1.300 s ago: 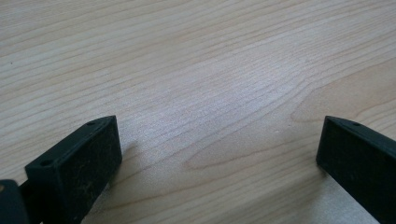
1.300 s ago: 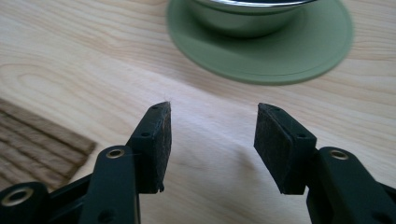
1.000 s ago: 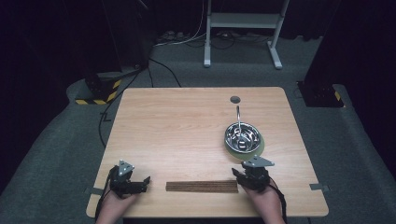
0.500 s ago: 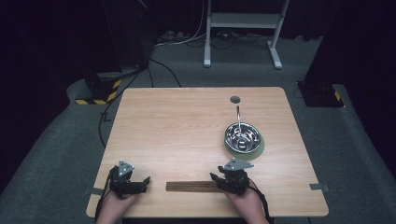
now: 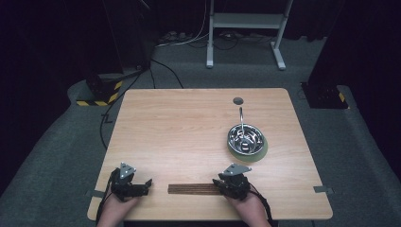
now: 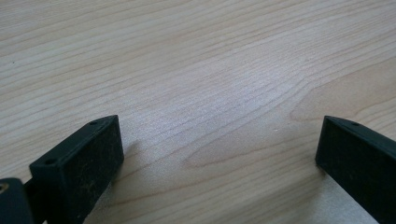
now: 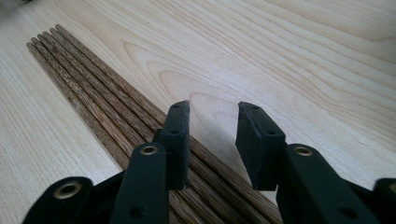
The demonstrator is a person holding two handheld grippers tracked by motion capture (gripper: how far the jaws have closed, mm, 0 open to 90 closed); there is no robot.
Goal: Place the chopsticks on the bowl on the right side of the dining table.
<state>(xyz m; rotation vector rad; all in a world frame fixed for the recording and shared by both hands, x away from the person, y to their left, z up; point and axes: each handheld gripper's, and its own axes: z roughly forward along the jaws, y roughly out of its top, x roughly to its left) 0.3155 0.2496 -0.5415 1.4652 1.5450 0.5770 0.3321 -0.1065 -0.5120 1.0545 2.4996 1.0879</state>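
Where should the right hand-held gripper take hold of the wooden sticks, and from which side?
At their right end, from above: the sticks lie flat, side by side, so jaws should straddle across the bundle. The right hand-held gripper is already over that end.

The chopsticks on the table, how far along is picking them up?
Barely begun. Done: the right gripper has reached the near end of the chopsticks, which lie flat in a row on the table. In hand: its jaws have just been closing, one over the sticks and one beside them, gripping nothing yet. Left: the grasp and lift. The left gripper rests open on bare wood.
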